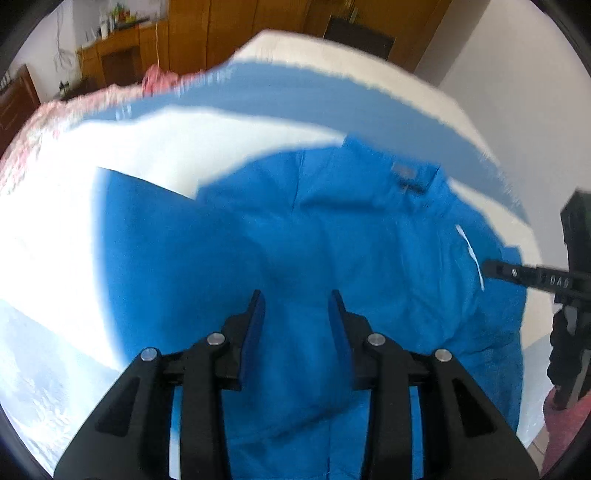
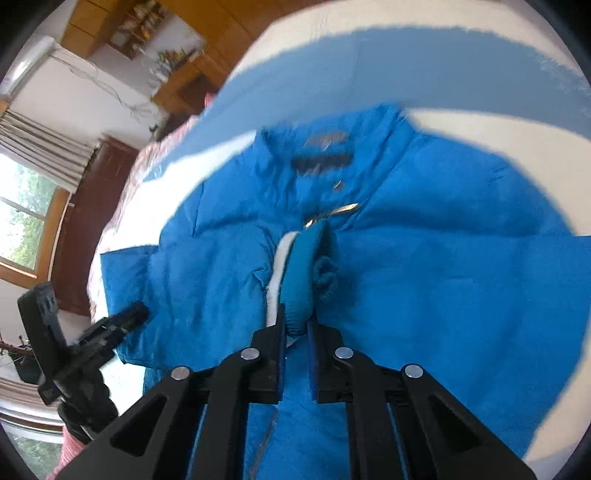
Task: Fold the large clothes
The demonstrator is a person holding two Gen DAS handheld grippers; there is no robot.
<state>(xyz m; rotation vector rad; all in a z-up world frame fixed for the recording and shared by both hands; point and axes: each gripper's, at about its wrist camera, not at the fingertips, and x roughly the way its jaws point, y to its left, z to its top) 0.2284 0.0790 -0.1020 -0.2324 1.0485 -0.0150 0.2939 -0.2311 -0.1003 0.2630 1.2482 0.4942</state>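
Both grippers are hovering over the jacket. Right gripper [image 2: 297,325] is pinching a bunched blue cuff with a white stripe [image 2: 301,280] between its pads — jaws nearly together, fabric filling the gap. Left gripper [image 1: 297,295] is standing partly open above flat blue cloth, and whether its pads are touching the fabric cannot be told from the left wrist view.

Going from largest to smallest: the bed [image 1: 74,229] is filling most of both views, its white cover glaring in bright light, with a broad blue band [image 1: 332,103] running across it beyond the jacket. A pink patterned cloth [image 1: 44,122] is lying along the bed's far edge. Wooden cabinets [image 1: 229,33] are lining the wall behind, and a window [image 2: 26,218] is showing in the right wrist view.

The jacket [image 1: 280,236] is lying spread on the bed, bright blue, collar [image 2: 325,147] pointing away from the cameras, with a dark label inside the neck and a zipper pull [image 2: 347,209] glinting just below it. A thin white mark [image 1: 469,251] is sitting on the jacket beside the right gripper's finger, which is reaching in from the edge of the left wrist view. The held cuff is rising off the jacket's middle, just under the zipper pull.
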